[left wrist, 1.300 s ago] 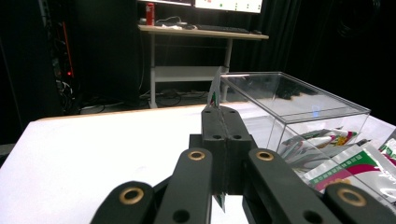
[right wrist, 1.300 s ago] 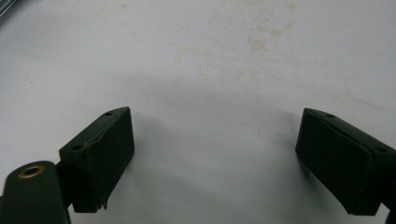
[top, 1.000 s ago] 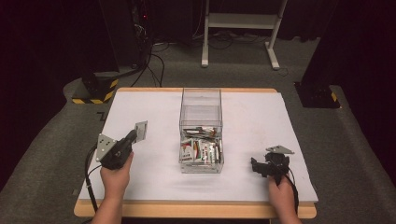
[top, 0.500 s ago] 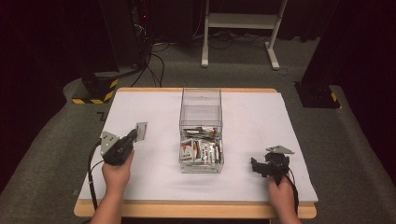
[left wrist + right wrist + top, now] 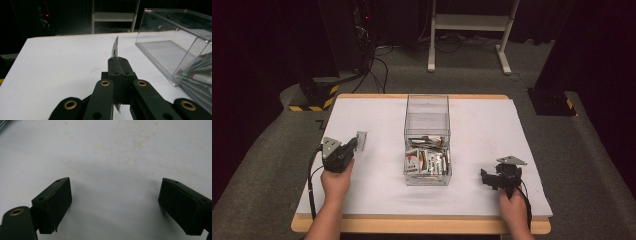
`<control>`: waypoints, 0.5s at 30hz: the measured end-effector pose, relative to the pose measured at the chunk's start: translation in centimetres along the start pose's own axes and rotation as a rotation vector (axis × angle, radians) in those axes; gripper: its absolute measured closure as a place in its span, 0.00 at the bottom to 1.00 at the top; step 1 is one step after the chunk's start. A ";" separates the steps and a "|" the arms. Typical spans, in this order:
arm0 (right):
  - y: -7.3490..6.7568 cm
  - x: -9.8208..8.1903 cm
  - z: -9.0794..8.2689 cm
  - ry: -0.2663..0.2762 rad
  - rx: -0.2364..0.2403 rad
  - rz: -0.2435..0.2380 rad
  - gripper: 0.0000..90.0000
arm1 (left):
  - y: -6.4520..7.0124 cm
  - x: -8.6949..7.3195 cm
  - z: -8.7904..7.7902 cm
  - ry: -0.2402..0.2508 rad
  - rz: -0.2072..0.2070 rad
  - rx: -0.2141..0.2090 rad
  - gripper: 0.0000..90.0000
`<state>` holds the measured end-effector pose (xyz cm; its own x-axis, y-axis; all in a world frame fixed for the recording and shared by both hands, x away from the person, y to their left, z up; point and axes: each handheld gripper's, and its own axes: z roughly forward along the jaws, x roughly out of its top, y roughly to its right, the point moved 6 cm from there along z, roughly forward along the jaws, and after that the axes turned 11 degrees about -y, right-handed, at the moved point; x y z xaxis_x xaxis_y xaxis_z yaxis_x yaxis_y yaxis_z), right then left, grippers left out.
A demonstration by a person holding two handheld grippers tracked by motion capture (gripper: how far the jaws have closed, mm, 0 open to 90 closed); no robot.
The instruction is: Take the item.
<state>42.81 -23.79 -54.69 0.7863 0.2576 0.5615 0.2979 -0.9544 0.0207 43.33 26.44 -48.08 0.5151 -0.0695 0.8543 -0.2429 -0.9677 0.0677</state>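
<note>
The person's two forearms come in from the near edge of the white bench [image 5: 377, 195]. The left hand [image 5: 337, 176] wraps the left claw [image 5: 358, 142] and angles it forward and toward the middle, just off the surface. Its jaws are clenched flat on a thin packet [image 5: 115, 48], which stands on edge above them; its printing is too blurred to read, so it may be a sachet like those in the box. The right hand [image 5: 511, 199] rests at the near right of the bench, with the right claw [image 5: 485, 177] pointing left and low over the stained top; its jaws are released and spread wide with nothing between them. Farther in, at the bench's middle, stands a clear plastic box [image 5: 427, 120] with loose sachets [image 5: 426, 160] heaped in its near end.
</note>
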 end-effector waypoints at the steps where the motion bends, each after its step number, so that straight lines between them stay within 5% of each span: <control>1: 0.0 0.0 0.0 0.000 0.000 -0.001 0.13 | -0.3 -0.2 0.3 -0.016 0.003 0.013 1.00; 15: 0.0 0.0 0.0 0.000 0.000 0.000 0.13 | -1.1 -0.6 1.1 -0.058 0.010 0.088 1.00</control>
<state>42.81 -23.78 -54.69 0.7865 0.2574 0.5615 0.2978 -0.9544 0.0205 44.17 27.33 -49.25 0.5603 -0.0903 0.8233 -0.1763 -0.9843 0.0120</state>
